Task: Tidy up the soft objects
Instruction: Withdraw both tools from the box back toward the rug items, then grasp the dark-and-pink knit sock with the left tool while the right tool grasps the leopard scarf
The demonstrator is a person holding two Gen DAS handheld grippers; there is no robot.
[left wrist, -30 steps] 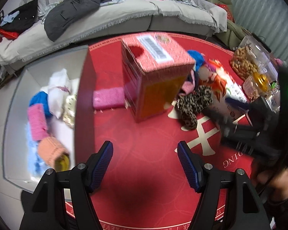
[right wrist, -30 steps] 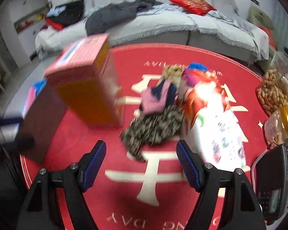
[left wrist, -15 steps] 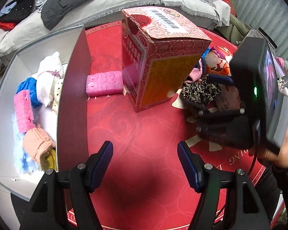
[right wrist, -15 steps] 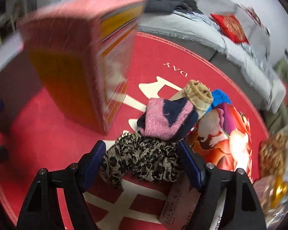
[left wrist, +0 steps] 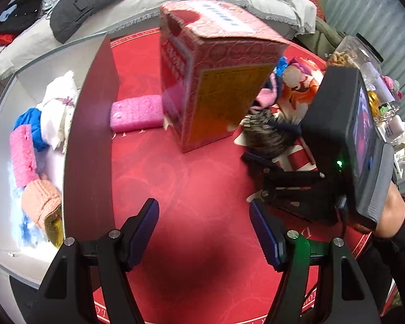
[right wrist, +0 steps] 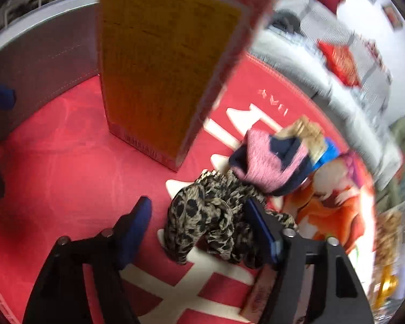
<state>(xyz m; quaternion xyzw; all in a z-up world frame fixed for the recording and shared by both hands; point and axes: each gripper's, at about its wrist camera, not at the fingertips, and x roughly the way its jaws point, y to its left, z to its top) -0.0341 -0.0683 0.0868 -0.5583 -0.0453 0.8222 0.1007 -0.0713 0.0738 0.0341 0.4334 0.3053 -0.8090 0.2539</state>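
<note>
- Our right claw point(right wrist: 199, 232) is spread wide over the leopard-print cloth point(right wrist: 210, 224), one finger on each side of the bundle; it has not closed on it, and we cannot tell whether the pads touch the fabric.
- That cloth lies crumpled on the red cloth covering the bench point(right wrist: 54, 167), toward its right side, just beside the tall red-and-yellow box point(right wrist: 162, 67).
- Touching the cloth's far side is a pink and navy knit piece point(right wrist: 272, 162), with a tan knit piece point(right wrist: 305, 132) and a blue one point(right wrist: 329, 152) behind it.
- Our left claw point(left wrist: 203, 233) hangs wide open and empty above bare red cloth near the front edge of the bench.
- In the left wrist view a pink fuzzy piece point(left wrist: 136, 113) lies flat between the box and the dark wall of the storage bin point(left wrist: 91, 124) at the left edge of the bench.
- Inside the bin we see a white soft piece point(left wrist: 58, 100), a blue one point(left wrist: 31, 120), a pink one point(left wrist: 21, 154) and a peach knit one point(left wrist: 40, 202), packed against each other.
- A jar of nuts point(left wrist: 345, 54) stands at the far right edge.
</note>
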